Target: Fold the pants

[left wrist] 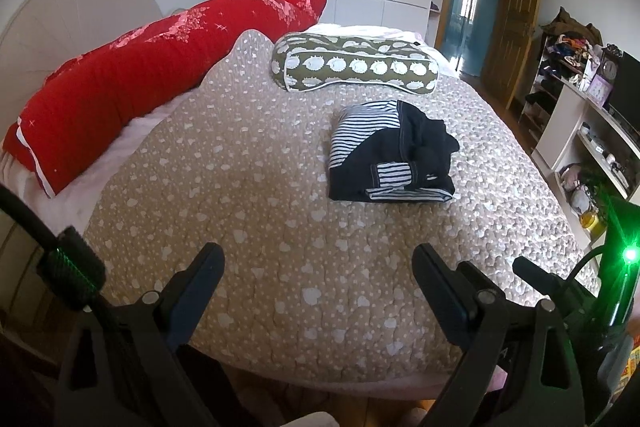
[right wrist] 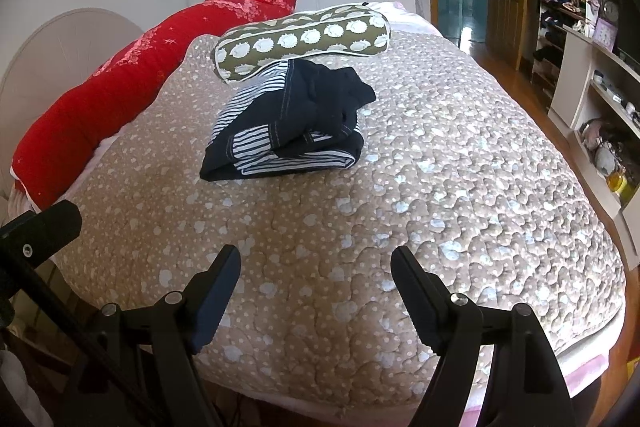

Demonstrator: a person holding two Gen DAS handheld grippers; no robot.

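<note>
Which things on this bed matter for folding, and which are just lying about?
For the job:
- dark navy pants with striped lining, bundled on the bedspread
- left gripper, open
- right gripper, open

Lying about:
- olive bolster cushion with white pattern
- long red quilted pillow
- beige dotted quilted bedspread

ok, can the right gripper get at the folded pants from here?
Probably yes: right gripper is open and empty, with only bare quilt between it and the pants. It would need to reach forward.
</note>
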